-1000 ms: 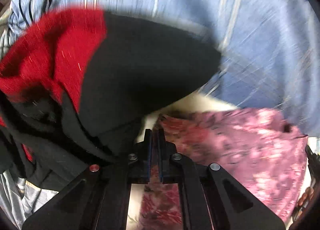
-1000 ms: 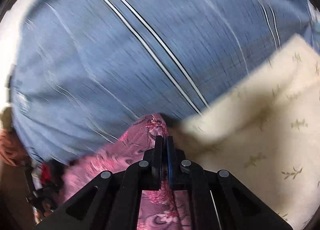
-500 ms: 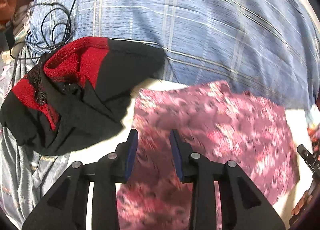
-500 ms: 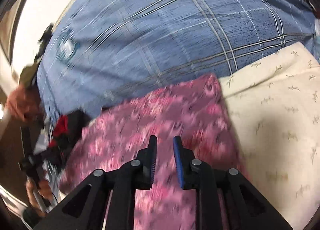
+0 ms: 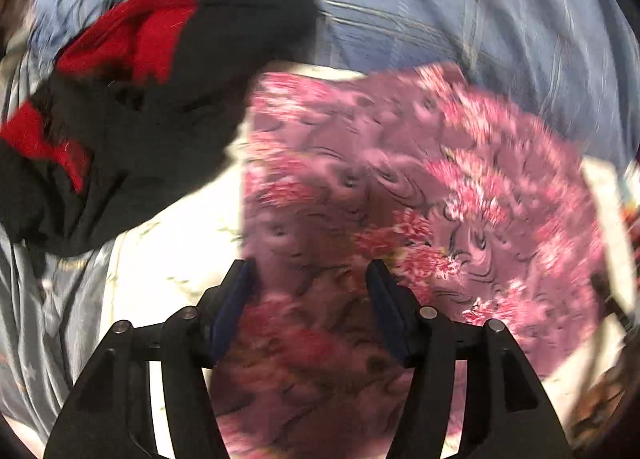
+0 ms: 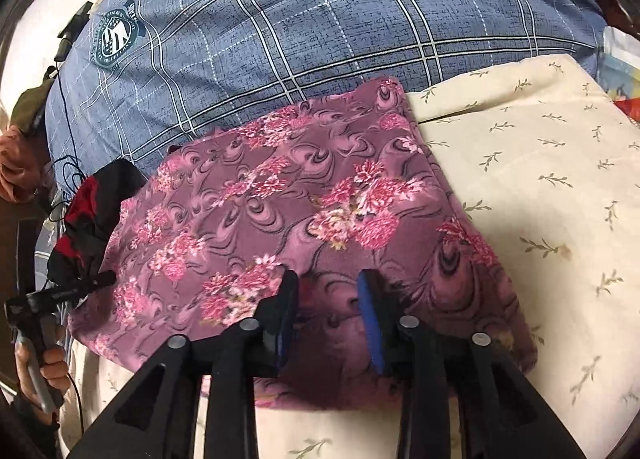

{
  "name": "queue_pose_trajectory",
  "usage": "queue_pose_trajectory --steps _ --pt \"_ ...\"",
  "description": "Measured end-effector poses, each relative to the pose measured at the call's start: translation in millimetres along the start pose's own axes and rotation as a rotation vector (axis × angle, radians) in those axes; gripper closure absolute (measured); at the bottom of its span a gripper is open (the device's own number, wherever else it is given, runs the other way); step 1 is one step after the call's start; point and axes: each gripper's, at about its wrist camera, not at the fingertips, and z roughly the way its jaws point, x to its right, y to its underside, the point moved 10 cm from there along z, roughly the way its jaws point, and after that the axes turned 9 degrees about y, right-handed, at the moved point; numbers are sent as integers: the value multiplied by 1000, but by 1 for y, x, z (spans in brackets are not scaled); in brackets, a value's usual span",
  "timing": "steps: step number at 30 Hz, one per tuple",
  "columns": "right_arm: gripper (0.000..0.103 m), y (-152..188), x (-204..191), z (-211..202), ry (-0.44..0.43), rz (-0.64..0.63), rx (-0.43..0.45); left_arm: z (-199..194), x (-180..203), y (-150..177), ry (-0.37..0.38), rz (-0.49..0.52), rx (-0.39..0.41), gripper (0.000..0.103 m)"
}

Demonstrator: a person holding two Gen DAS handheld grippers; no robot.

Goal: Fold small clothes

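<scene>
The pink floral garment (image 6: 288, 211) lies spread flat across the centre of the right wrist view, resting on a cream sheet with a sprig print (image 6: 540, 179); its upper edge meets a blue plaid cover (image 6: 300, 19) that fills the top of that frame. In the left wrist view the same garment (image 5: 420, 187) occupies the centre and right of the frame, blurred by motion. The right gripper (image 6: 328, 299) sits at lower centre of its frame, above the near edge of the garment. Its jaws have just been opening and stand partly apart; the cloth shows in the gap between them, and the blue pads (image 6: 370, 323) do not press on it. The left gripper (image 5: 312, 287) sits at lower centre of its own frame over the left part of the garment. Its jaws have also just been opening and stand wider than the right pair, with nothing clamped between them. A black and red garment (image 5: 132, 107) lies bunched at the upper left of the left wrist view, just beside the floral garment's left edge, and appears small at the left edge of the right wrist view. A round crest badge (image 6: 116, 35) marks the plaid cover at upper left. A hand (image 6: 44, 371) grips the other tool's handle at lower left.
</scene>
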Motion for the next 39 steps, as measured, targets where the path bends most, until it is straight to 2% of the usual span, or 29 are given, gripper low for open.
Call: queue_pose_trajectory --steps 2,4,7,12,15,18,20,21,22,25,27,29,30,31,32,34,36,38,39 --pt "65 4 -7 -9 -21 11 2 -24 -22 -4 51 -64 33 43" --pt "64 8 -15 -20 -46 4 15 -40 -43 -3 68 -109 42 43" --pt "64 17 -21 -32 -73 8 25 -53 -58 18 149 -146 4 43" --pt "61 27 -16 -35 -94 73 -5 -48 -39 61 300 -163 -77 42" --pt "61 35 -16 -41 -118 97 -24 -40 -29 77 407 -256 -119 42" --pt "60 44 -13 -55 -161 139 -26 -45 -25 88 516 -389 -81 39" --pt "54 53 -2 -61 -196 202 -40 -54 -19 93 581 -442 -49 29" --pt "54 55 4 -60 -195 227 -49 -54 -18 93 596 -457 -42 27" --pt "54 57 12 -58 -188 254 -57 -51 -15 92 603 -471 -42 24" --pt "54 51 32 -44 -185 356 -60 -34 -14 83 570 -511 -50 24" --pt "56 43 43 -36 -213 460 -31 -32 -17 72 563 -535 -30 30" --pt "66 33 54 -28 -243 554 4 -33 -22 61 518 -516 -12 88" --pt "76 30 56 -26 -250 571 6 -33 -23 58 502 -507 -23 91" --pt "98 25 57 -23 -264 572 4 -34 -23 58 506 -519 -28 91" --pt "98 20 58 -25 -277 567 14 -37 -22 59 494 -508 -22 91" --pt "99 14 59 -40 -284 543 73 -39 -21 68 425 -445 -15 91" --pt "99 15 61 -43 -231 489 85 -29 -23 82 365 -413 -34 89" --pt "99 31 67 -23 -157 460 6 -27 -31 88 389 -438 -29 88" --pt "100 35 68 -20 -154 460 3 -30 -32 88 412 -450 -32 86"
